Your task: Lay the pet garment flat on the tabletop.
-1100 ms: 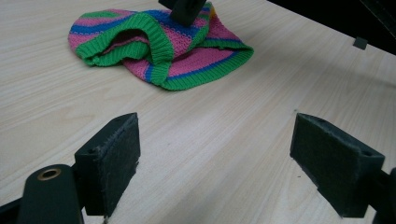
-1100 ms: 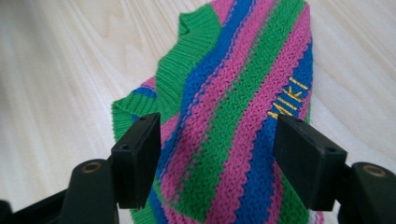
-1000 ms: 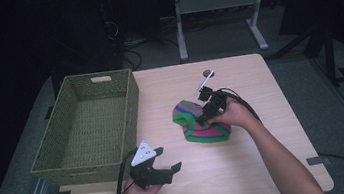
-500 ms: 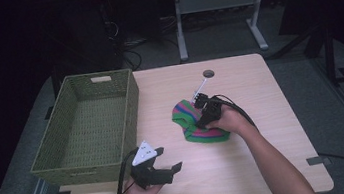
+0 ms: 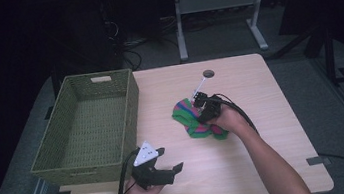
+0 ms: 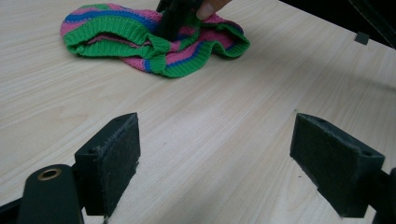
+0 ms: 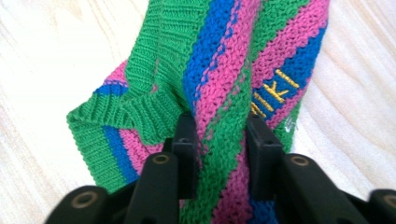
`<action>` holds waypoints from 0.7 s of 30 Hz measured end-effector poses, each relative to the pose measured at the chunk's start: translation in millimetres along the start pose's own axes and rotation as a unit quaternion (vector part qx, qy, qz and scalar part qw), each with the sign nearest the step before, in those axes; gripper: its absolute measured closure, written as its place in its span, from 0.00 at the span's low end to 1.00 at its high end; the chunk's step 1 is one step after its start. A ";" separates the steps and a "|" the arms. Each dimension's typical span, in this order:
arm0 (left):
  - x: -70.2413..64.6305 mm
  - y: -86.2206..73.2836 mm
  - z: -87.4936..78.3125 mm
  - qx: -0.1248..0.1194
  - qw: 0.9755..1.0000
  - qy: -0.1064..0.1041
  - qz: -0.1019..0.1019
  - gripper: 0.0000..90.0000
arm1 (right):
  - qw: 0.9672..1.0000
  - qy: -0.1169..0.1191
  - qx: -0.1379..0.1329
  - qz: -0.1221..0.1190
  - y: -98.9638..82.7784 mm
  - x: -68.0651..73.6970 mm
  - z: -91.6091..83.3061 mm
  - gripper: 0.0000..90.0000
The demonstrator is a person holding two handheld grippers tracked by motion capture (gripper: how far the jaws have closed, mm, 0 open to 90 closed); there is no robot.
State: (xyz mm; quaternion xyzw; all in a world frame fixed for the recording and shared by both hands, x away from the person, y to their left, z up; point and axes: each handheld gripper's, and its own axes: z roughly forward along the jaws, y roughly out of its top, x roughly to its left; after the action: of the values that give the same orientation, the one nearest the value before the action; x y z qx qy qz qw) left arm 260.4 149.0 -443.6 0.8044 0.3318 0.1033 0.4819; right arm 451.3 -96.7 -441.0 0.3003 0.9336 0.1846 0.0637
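Room: dark around the lit work area, with a grey frame stand [image 5: 213, 6] on the floor behind the bench.
Bench: pale wood-grain bench [image 5: 269, 160], with a small dark round hole [image 5: 208, 73] near its far edge.
Basket: green woven basket [image 5: 80, 159] on the bench's left part, open side up, with nothing visible inside it.
Knitted piece: striped knitted piece [image 5: 188, 120] in green, pink and blue lies crumpled near the middle of the bench, to the right of the basket and apart from it. Yellow stitched letters show on a blue stripe in the right gripper view.
Right gripper: right gripper [image 5: 205, 108] points down onto the knitted piece from its right side, held by the person's right hand [image 5: 231, 118].
Right fingers: the fingers [image 7: 187, 149] have just been closing and now pinch a raised fold of the knit between them; the fabric bunches up on both sides of the pinch.
Left gripper: left gripper [image 5: 169, 170] sits low over the near edge of the bench, just in front of the basket's near right corner, well apart from the knitted piece.
Left fingers: the fingers [image 6: 112, 158] stand wide apart with only bare bench between them.
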 end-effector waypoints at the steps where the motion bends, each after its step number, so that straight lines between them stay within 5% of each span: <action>1: 0.0 0.0 0.0 0.000 1.000 0.000 0.000 0.17 | 1.000 0.000 0.000 0.000 0.0 0.0 0.0 0.78; 11: 1.8 -0.3 -2.0 -0.004 1.000 0.001 -0.004 0.18 | 0.999 0.011 -0.024 0.022 -6.1 -9.9 -17.7 0.81; 21: -1.7 0.7 -2.3 -0.007 1.000 0.004 0.008 0.18 | 0.995 0.040 -0.083 0.038 -9.7 -13.1 -57.4 0.81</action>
State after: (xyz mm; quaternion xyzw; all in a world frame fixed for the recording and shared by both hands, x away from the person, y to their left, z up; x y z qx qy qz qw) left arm 258.3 149.4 -441.6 0.8032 0.3261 0.1128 0.4855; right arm 443.6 -129.2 -391.6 0.3217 0.9047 0.2759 0.0439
